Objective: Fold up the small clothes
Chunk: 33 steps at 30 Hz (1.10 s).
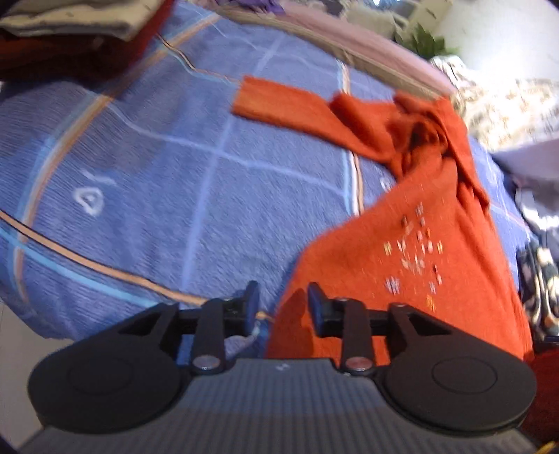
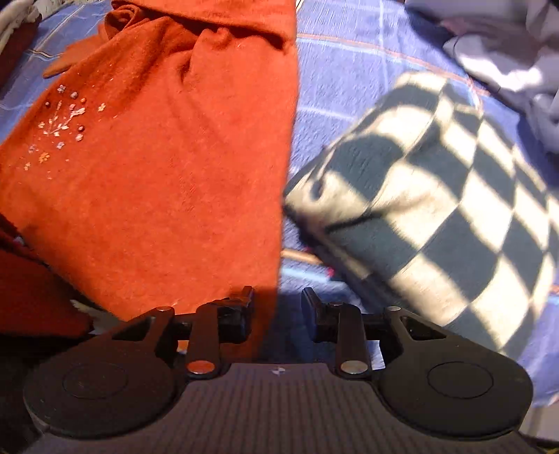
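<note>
An orange long-sleeved top [image 1: 412, 244] with small flower embroidery lies on a blue checked bedspread [image 1: 157, 174]. Its body runs toward me and one sleeve [image 1: 279, 101] stretches to the far left; the neck area is bunched. My left gripper [image 1: 283, 307] is open over the top's lower left hem corner, one finger over the bedspread and one over the cloth. In the right wrist view the same top [image 2: 157, 157] fills the left half. My right gripper [image 2: 277, 310] is open at the top's lower right hem edge, holding nothing.
A folded black-and-white checkered garment [image 2: 436, 216] lies just right of the top. Grey-white clothes [image 2: 506, 59] are piled at the far right. Dark red cloth [image 2: 31, 286] lies at the left. A stack of folded items [image 1: 70, 24] sits at the far left.
</note>
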Each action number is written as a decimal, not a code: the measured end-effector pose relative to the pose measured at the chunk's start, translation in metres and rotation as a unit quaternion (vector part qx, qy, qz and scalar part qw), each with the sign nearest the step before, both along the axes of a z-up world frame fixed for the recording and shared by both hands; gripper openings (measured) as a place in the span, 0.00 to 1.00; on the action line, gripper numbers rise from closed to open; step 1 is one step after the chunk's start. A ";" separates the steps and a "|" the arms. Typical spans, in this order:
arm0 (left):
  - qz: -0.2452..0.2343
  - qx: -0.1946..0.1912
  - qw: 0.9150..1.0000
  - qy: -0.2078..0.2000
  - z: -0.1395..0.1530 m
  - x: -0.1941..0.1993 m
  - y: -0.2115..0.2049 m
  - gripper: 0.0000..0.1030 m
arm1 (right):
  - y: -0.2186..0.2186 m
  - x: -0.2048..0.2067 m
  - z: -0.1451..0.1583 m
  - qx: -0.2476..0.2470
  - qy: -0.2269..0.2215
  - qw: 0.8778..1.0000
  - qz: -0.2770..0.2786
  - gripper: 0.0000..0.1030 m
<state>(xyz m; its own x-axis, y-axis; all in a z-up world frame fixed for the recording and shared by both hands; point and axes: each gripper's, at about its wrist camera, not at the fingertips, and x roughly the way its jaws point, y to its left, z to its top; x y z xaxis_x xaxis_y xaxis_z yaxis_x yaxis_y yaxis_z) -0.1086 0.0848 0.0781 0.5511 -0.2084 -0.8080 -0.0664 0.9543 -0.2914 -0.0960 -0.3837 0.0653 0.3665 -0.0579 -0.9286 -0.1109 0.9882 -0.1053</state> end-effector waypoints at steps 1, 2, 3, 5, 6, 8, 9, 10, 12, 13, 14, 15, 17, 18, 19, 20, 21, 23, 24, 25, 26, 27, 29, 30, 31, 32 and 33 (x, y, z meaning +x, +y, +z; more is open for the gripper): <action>0.007 0.009 1.000 -0.011 0.005 0.003 0.002 0.43 | -0.003 0.007 0.009 0.001 -0.021 1.000 -0.002 0.64; 0.007 0.020 1.000 -0.023 0.012 0.011 0.002 0.43 | -0.006 0.015 0.017 0.013 -0.039 0.999 -0.005 0.65; 0.002 0.030 0.999 -0.036 0.018 0.020 -0.002 0.43 | -0.007 0.025 0.022 0.025 -0.056 0.998 -0.009 0.70; -0.015 0.034 0.997 -0.063 0.030 0.040 -0.016 0.45 | 0.001 0.047 0.029 0.038 -0.082 0.996 -0.009 0.82; -0.028 0.029 0.996 -0.077 0.036 0.050 -0.025 0.48 | 0.009 0.056 0.032 0.044 -0.097 0.994 0.001 0.82; -0.060 0.022 0.993 -0.102 0.046 0.071 -0.050 0.56 | 0.033 0.063 0.042 0.059 -0.117 0.990 0.050 0.87; -0.078 0.025 0.991 -0.110 0.048 0.082 -0.064 0.58 | 0.043 0.066 0.043 0.058 -0.118 0.989 0.069 0.96; -0.093 0.031 0.989 -0.114 0.048 0.093 -0.078 0.58 | 0.056 0.065 0.047 0.052 -0.118 0.988 0.088 1.00; -0.116 0.053 0.985 -0.121 0.046 0.112 -0.103 0.58 | 0.069 0.068 0.043 0.054 -0.117 0.986 0.106 1.00; -0.126 0.065 0.982 -0.127 0.045 0.121 -0.114 0.58 | 0.074 0.068 0.043 0.063 -0.114 0.985 0.114 1.00; -0.136 0.081 0.978 -0.135 0.042 0.128 -0.125 0.58 | 0.078 0.067 0.045 0.071 -0.117 0.984 0.116 1.00; -0.141 0.104 0.975 -0.140 0.039 0.137 -0.136 0.58 | 0.079 0.067 0.046 0.078 -0.124 0.983 0.116 1.00; -0.152 0.136 0.969 -0.143 0.029 0.154 -0.156 0.57 | 0.081 0.070 0.046 0.087 -0.136 0.982 0.102 1.00; -0.155 0.136 0.969 -0.138 0.025 0.163 -0.163 0.56 | 0.081 0.072 0.045 0.092 -0.137 0.982 0.092 1.00; -0.158 0.128 0.970 -0.130 0.020 0.173 -0.170 0.56 | 0.081 0.073 0.044 0.098 -0.136 0.983 0.081 1.00; -0.163 0.123 0.971 -0.124 0.015 0.181 -0.177 0.56 | 0.080 0.075 0.041 0.105 -0.133 0.983 0.068 1.00; -0.167 0.131 0.969 -0.123 0.009 0.188 -0.185 0.56 | 0.080 0.077 0.040 0.110 -0.131 0.984 0.058 1.00; -0.168 0.158 0.965 -0.122 -0.002 0.199 -0.197 0.51 | 0.083 0.078 0.036 0.119 -0.128 0.983 0.053 1.00; -0.169 0.156 0.966 -0.118 -0.005 0.205 -0.201 0.39 | 0.085 0.078 0.034 0.121 -0.127 0.983 0.054 1.00; -0.165 0.140 0.970 -0.114 -0.008 0.210 -0.201 0.31 | 0.086 0.077 0.033 0.121 -0.126 0.983 0.056 1.00; -0.154 0.120 0.975 -0.110 -0.009 0.216 -0.199 0.16 | 0.089 0.077 0.031 0.119 -0.124 0.983 0.059 1.00; -0.137 0.101 0.980 -0.105 -0.011 0.222 -0.195 0.05 | 0.090 0.077 0.029 0.117 -0.122 0.984 0.061 1.00; -0.095 0.075 0.987 -0.108 -0.008 0.230 -0.179 0.04 | 0.091 0.079 0.026 0.114 -0.122 0.984 0.060 1.00; -0.068 0.065 0.988 -0.123 -0.002 0.230 -0.167 0.04 | 0.091 0.080 0.025 0.112 -0.125 0.984 0.059 1.00; -0.044 0.055 0.988 -0.138 0.005 0.229 -0.154 0.04 | 0.091 0.081 0.026 0.109 -0.132 0.984 0.059 1.00; -0.012 0.045 0.987 -0.154 0.015 0.227 -0.136 0.04 | 0.091 0.082 0.027 0.105 -0.142 0.982 0.061 1.00; 0.018 0.036 0.986 -0.164 0.024 0.226 -0.118 0.04 | 0.091 0.084 0.028 0.103 -0.152 0.981 0.065 1.00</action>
